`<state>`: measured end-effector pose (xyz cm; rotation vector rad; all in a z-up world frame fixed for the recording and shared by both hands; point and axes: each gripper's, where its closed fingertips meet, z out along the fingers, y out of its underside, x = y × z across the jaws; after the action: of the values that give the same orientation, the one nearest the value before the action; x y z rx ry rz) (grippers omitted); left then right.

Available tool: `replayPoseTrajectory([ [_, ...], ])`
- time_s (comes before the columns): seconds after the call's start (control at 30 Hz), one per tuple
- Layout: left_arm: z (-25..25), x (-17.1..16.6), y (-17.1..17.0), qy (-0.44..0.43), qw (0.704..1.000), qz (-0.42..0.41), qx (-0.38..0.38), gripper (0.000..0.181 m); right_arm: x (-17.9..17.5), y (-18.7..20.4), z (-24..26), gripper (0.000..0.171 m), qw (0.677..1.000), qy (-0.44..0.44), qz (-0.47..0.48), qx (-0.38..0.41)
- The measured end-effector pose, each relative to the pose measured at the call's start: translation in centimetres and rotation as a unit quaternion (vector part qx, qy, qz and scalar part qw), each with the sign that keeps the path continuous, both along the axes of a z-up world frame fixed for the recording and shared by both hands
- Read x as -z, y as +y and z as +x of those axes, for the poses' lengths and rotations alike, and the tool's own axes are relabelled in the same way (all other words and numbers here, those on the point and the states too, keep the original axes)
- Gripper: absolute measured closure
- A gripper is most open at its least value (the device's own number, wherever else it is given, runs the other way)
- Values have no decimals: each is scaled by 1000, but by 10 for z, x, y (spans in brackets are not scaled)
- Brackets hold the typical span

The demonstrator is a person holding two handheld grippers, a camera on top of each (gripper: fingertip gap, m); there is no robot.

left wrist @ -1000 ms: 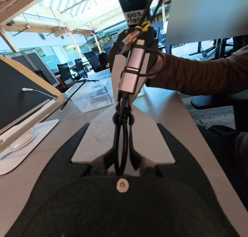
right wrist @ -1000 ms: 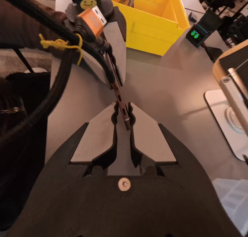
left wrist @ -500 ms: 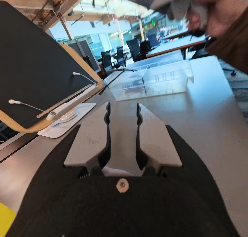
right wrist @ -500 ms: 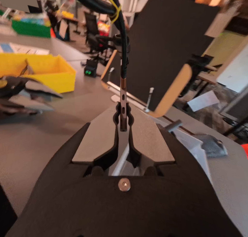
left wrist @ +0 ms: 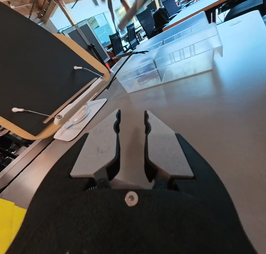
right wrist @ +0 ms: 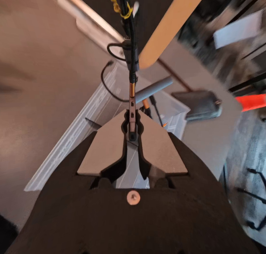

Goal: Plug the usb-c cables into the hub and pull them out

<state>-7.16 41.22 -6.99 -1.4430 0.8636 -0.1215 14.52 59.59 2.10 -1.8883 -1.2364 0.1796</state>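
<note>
My right gripper (right wrist: 132, 112) is shut on the thin metal hub (right wrist: 132, 103), seen edge-on with its usb-c ports facing me. A gold-collared plug (right wrist: 132, 90) sits in the hub's far end, and black braided cables (right wrist: 130, 35) with a yellow tie (right wrist: 119, 9) run on from it. My left gripper (left wrist: 131, 115) is open and empty, low over the grey table (left wrist: 201, 110). Blurred cables and a brownish shape (left wrist: 126, 16) hang high in the left wrist view.
A clear plastic divider tray (left wrist: 179, 62) stands ahead of the left gripper; in the right wrist view it (right wrist: 80, 132) holds loose cables and a grey bar (right wrist: 155, 88). A black board with a wooden rim (left wrist: 43, 74) stands at the left on a white base (left wrist: 80, 126). A yellow bin (left wrist: 8, 225) is near left.
The left gripper let go of the black cable, opened and drew away to the table. The right gripper swung the hub and its cables over toward the clear tray.
</note>
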Motion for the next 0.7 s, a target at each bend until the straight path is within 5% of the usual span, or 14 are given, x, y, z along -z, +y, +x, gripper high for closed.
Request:
replayPoseTrajectory([
  [0.03,-1,0,1,0,1000,-1,-3,151,20,4,-1,165,999,-34,-32,-5],
  [0.17,1,2,1,8,1000,-1,-2,152,93,22,-5,165,977,-177,-121,-1],
  [0.27,1,3,2,13,1000,0,-2,152,138,29,11,166,926,-322,-193,41],
  [0.43,-3,2,4,7,1000,-3,-9,152,155,40,27,154,860,-473,-181,60],
  [0.7,-2,6,6,13,1000,-13,-7,152,93,34,36,131,922,-369,-106,59],
])
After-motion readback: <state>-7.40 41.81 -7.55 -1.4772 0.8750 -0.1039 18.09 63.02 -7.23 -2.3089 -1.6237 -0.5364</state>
